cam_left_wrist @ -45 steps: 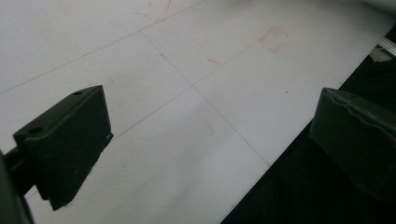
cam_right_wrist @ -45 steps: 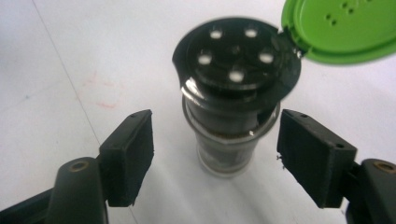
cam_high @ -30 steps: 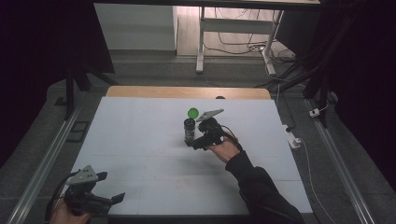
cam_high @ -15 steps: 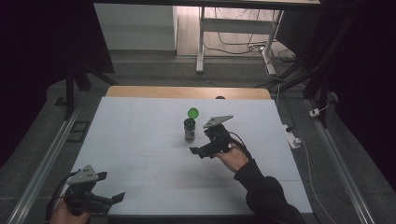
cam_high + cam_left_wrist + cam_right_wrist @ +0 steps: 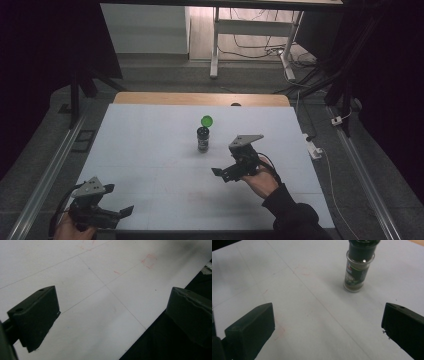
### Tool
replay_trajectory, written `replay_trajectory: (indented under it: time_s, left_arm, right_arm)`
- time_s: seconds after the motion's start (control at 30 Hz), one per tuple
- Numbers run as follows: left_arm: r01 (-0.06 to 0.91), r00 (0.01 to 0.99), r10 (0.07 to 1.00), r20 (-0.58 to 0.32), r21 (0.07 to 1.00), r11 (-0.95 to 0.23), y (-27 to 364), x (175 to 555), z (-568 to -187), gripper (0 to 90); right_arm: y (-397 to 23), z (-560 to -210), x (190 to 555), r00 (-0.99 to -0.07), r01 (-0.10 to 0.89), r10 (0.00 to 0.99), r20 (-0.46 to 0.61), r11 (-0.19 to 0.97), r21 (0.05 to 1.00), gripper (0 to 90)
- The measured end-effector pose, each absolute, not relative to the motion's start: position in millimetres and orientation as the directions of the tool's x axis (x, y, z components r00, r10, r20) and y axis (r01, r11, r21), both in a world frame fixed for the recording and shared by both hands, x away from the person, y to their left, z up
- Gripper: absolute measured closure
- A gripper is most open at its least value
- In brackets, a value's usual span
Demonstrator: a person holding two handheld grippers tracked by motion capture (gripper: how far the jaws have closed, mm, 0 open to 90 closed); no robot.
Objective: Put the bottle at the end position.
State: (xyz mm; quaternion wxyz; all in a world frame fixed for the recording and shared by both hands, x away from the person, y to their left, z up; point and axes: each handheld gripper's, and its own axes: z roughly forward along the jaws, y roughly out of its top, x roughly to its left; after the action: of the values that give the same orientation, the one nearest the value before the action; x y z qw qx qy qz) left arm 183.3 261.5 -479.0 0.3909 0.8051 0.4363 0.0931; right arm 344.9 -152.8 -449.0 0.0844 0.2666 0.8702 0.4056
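A small dark spice jar (image 5: 203, 138) stands upright near the middle of the white table (image 5: 150, 150), its green flip lid (image 5: 206, 120) raised. In the right gripper view the jar (image 5: 359, 267) stands ahead and apart from the jaws. My right gripper (image 5: 225, 173) hovers in front and to the right of the jar. It is open; its jaws have just been opening and nothing is between them (image 5: 328, 325). My left gripper (image 5: 119, 200) rests at the table's near left corner, open and empty (image 5: 112, 312), over the table's front edge.
A wooden strip (image 5: 200, 98) borders the table's far edge, with a small dark object (image 5: 235, 104) on it. A white power strip (image 5: 314, 148) lies off the right side. Metal rails (image 5: 50, 170) run along the left. Faint red marks (image 5: 149, 260) dot the table.
My right gripper let go of the jar and drew back toward the person and to the right, its jaws wider. The jar stays upright. The left gripper has not moved.
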Motion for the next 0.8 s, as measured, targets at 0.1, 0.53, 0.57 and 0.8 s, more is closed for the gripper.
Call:
replay_trajectory:
  time_s: [0.1, 0.53, 0.57, 0.8]
  left_arm:
    - [0.630, 0.601, 0.776, -0.190, 0.710, -0.315, 261, 183, -479, 0.0]
    - [0.631, 0.598, 0.779, -0.190, 0.710, -0.311, 261, 183, -479, 0.0]
    - [0.631, 0.598, 0.779, -0.188, 0.710, -0.313, 261, 183, -479, 0.0]
    - [0.631, 0.595, 0.783, -0.180, 0.709, -0.316, 261, 183, -479, 0.0]
  right_arm:
    - [-165, -447, 336, -0.834, 0.400, 0.549, 0.061, 0.523, 0.753, 0.0]
    - [-219, -443, 297, -0.767, 0.425, 0.640, 0.041, 0.459, 0.780, 0.0]
    - [-223, -443, 294, -0.759, 0.428, 0.650, 0.039, 0.454, 0.781, 0.0]
    - [-254, -445, 273, -0.697, 0.465, 0.716, 0.036, 0.413, 0.783, 0.0]
